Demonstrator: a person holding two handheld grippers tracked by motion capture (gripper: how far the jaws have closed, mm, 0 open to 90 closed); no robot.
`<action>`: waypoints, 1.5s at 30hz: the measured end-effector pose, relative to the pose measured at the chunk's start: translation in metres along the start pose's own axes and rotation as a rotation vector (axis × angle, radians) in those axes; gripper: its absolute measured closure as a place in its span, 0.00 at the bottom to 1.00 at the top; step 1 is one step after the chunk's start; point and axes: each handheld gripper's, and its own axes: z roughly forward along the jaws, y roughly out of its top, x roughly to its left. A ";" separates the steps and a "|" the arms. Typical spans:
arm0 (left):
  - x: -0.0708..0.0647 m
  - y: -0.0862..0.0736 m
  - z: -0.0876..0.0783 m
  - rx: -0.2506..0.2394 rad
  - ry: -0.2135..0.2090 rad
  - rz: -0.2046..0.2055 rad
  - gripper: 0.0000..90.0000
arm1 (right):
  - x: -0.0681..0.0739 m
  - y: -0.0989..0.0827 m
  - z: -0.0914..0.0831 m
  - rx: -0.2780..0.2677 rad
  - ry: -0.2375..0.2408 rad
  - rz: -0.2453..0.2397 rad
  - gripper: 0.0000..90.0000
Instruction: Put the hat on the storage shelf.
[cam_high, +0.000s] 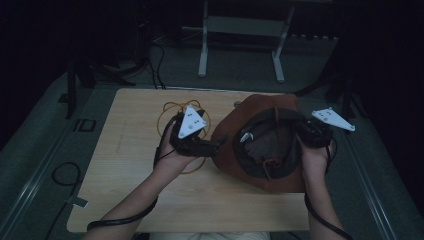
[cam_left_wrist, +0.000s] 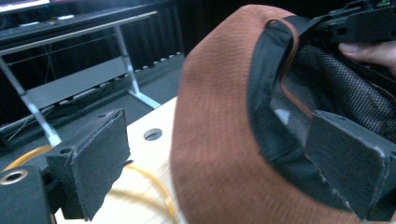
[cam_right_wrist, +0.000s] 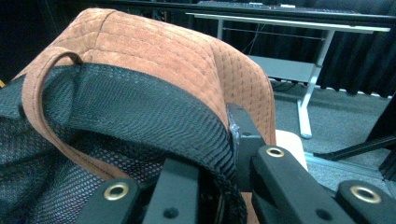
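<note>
Hat: a rust-brown suede hat (cam_high: 235, 131) is lying upside down on the right half of the wooden table (cam_high: 130, 200), its black mesh lining (cam_high: 272, 142) facing up, with a thin brown cord (cam_high: 269, 166) trailing inside.
Right gripper: the right gripper (cam_high: 312, 132) is sitting at the hat's right edge, its jaws nearly together and pinching the black sweatband (cam_right_wrist: 187, 126) with the suede on the outer side.
Left gripper: the left gripper (cam_high: 216, 146) is reaching toward the hat's left edge, jaws standing wide apart; in its own view the brim is lying between the two pads (cam_left_wrist: 100, 156) without either pressing on it.
Hands: the person's left hand (cam_high: 172, 155) and right hand (cam_high: 314, 156) are each gripping a tool body.
Cord ring: a yellow loop of cord (cam_high: 165, 117) is lying on the table under the left gripper.
Background: a white metal stand (cam_high: 240, 30) is standing on the floor beyond the table.
</note>
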 end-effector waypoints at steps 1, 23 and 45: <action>-0.002 0.002 0.004 0.001 -0.007 0.005 0.08 | 0.000 0.000 0.000 0.000 0.000 0.000 0.93; -0.035 0.010 0.090 0.103 -0.044 0.058 0.18 | 0.007 -0.006 -0.008 -0.004 0.030 -0.011 0.93; -0.047 0.005 0.109 0.131 0.125 0.071 0.93 | 0.020 -0.017 -0.017 -0.009 0.052 -0.013 0.92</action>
